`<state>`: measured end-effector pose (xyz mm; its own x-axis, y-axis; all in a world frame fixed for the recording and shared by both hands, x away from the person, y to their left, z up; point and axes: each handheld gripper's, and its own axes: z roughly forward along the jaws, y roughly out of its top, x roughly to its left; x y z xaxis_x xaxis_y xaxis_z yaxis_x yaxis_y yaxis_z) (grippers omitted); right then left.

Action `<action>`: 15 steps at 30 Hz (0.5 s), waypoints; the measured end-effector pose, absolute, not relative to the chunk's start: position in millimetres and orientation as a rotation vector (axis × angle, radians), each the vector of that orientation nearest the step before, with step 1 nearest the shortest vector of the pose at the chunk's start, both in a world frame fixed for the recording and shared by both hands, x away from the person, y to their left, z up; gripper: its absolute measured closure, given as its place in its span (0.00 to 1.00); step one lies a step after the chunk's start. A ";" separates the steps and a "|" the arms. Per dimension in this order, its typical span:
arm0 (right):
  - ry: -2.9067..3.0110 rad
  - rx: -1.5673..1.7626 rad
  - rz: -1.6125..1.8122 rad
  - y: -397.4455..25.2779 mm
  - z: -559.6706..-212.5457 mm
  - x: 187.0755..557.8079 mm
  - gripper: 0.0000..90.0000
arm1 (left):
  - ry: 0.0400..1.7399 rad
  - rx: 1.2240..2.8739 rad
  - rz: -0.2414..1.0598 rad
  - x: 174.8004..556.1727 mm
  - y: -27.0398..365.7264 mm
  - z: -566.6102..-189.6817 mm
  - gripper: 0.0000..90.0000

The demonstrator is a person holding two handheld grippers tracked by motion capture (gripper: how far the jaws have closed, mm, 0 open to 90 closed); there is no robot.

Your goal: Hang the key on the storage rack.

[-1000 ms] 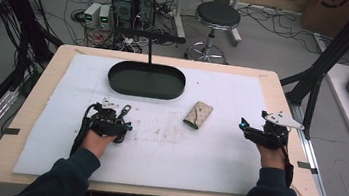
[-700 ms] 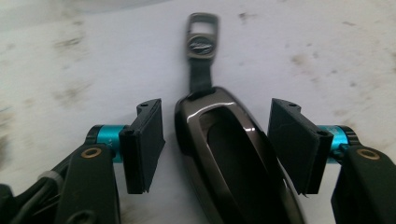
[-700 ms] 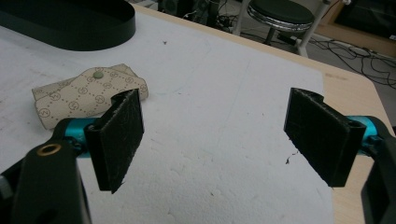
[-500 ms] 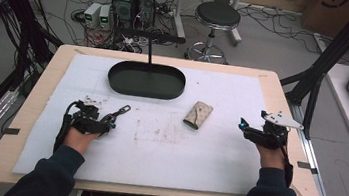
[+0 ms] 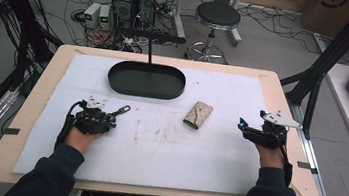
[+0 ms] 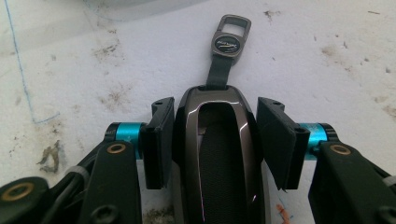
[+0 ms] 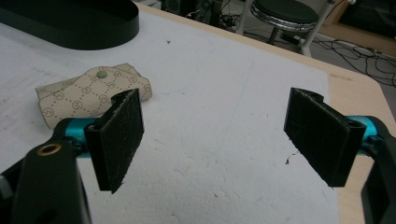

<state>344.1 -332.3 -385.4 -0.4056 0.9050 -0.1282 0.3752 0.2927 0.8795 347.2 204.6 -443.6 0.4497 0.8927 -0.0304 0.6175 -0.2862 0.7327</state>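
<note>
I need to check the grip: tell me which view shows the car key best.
The left gripper view: the car key sits large between the left claw jaws, strap ahead. In the high view it is a small dark shape.

One overhead camera, two riding on the grippers.

The high view looks forward and down over the whole white mat (image 5: 166,147) from the person's side. The left gripper view sits very close, aimed steeply down at the mat (image 6: 327,60). The right gripper view looks low across the mat (image 7: 224,116), sharing the patterned pouch (image 7: 88,93) (image 5: 197,116), black tray (image 7: 70,23) (image 5: 146,80) and probably the same stool (image 7: 285,11) (image 5: 218,15) with the high view.
</note>
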 end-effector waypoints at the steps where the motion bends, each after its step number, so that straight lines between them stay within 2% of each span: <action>1: 1.923 1.141 1.060 -332.4 -385.5 344.3 0.23 | 1.247 2.031 0.514 347.4 204.8 -443.2 0.54; 6: 1.926 1.141 1.059 -332.0 -385.7 343.9 0.23 | 1.242 2.034 0.532 346.5 205.6 -444.7 0.47; 8: 1.926 1.145 1.057 -331.9 -385.8 344.1 0.23 | 1.246 2.030 0.524 347.1 206.3 -444.4 0.48; 10: 1.929 1.140 1.055 -331.5 -385.9 344.0 0.23 | 1.253 2.041 0.514 348.5 206.0 -442.4 0.54; 15: 1.930 1.143 1.056 -330.8 -385.8 343.5 0.23 | 1.259 1.991 0.509 350.2 208.5 -436.1 0.54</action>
